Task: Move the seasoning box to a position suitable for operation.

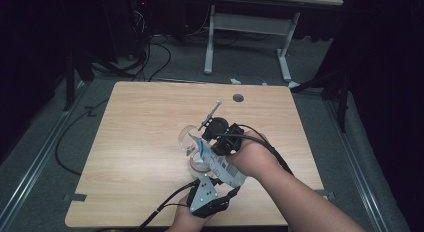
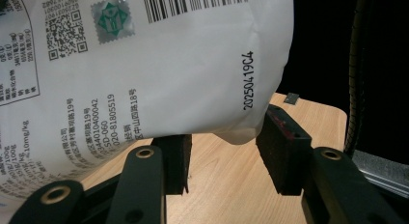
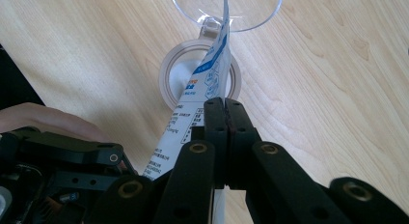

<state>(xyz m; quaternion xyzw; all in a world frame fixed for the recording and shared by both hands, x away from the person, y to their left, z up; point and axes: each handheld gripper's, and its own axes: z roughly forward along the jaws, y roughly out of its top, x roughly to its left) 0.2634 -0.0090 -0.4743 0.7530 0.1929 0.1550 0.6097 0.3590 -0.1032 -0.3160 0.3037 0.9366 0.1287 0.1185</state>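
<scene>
Item: white plastic pouch (image 2: 169,64) with black barcode, small print and a blue-printed strip, soft and slack-sided, held above the pale wooden counter (image 1: 140,142) between your two hands

Position: its long axis runs away from you. The bottom corner is nearest you at the left gripper (image 2: 224,142). The narrow top edge points into the clear, round-rimmed cup (image 3: 226,11) and passes over a round whitish ring-shaped container (image 3: 200,79) standing just beside that cup

Right gripper (image 3: 225,105): fingers together, clamped on the pouch's thin edge partway up. This is the hand nearer the cup

Left gripper: fingers apart, with the pouch's bottom corner hanging between them and touching the inner faces. No squeeze is evident

Judgement: any tipping turns on you lifting the near end, since the mouth already lies cup-side of both sets of fingers
</scene>
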